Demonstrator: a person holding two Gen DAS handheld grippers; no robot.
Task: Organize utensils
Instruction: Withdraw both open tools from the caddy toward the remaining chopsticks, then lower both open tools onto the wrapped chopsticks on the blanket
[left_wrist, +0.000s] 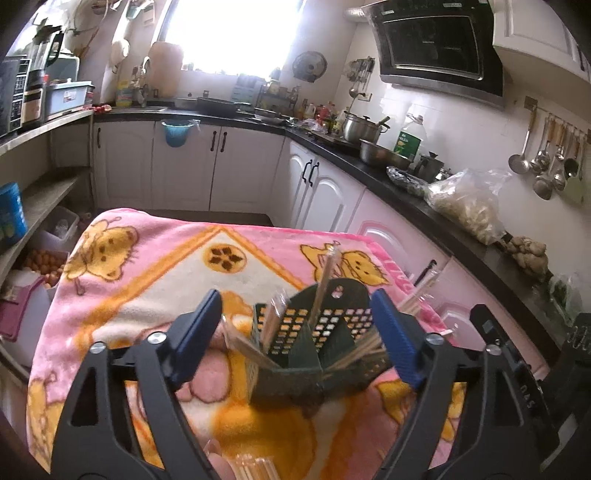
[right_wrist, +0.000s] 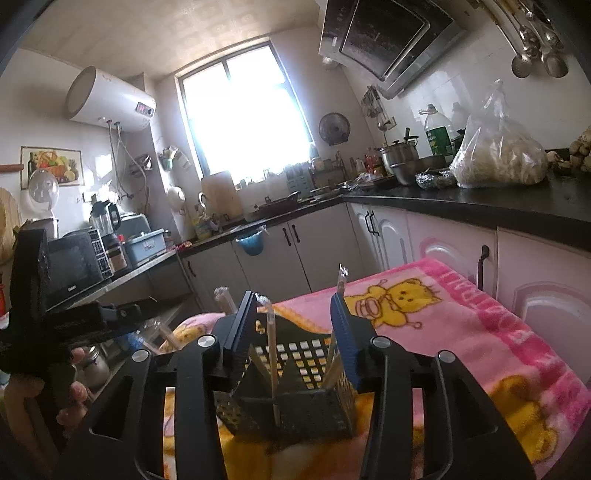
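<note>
So you've got the dark green perforated holder (left_wrist: 314, 354) sitting on the pink cartoon blanket (left_wrist: 147, 280), right in front of both tools, and it already has wrapped chopsticks (left_wrist: 325, 280) poking out of several compartments. Your left gripper (left_wrist: 295, 343) has its blue pads spread wide, one either side of the holder and clamping nothing, and your right gripper (right_wrist: 295, 339) is spread too, straddling the same holder (right_wrist: 291, 398) with nothing between the pads that I can make out. There's a loose wrapped bundle (left_wrist: 255, 465) at 6 o'clock in the left view, right under the tool, so my guess is that's what to grab next. Close on it near the middle so it doesn't swing, then tip it upright and drop it into a less crowded slot; the sticks at 3 o'clock of the holder are fanned out sideways and could snag. More wrapped chopsticks (left_wrist: 421, 291) lie on the blanket at about 2 o'clock, near its edge. The blanket's soft, so the holder might tip if you bump it. Further out at 2 to 3 o'clock the black counter (right_wrist: 498, 199) carries a big plastic bag (right_wrist: 498, 147) and pots (right_wrist: 400, 155), well away from you.
</note>
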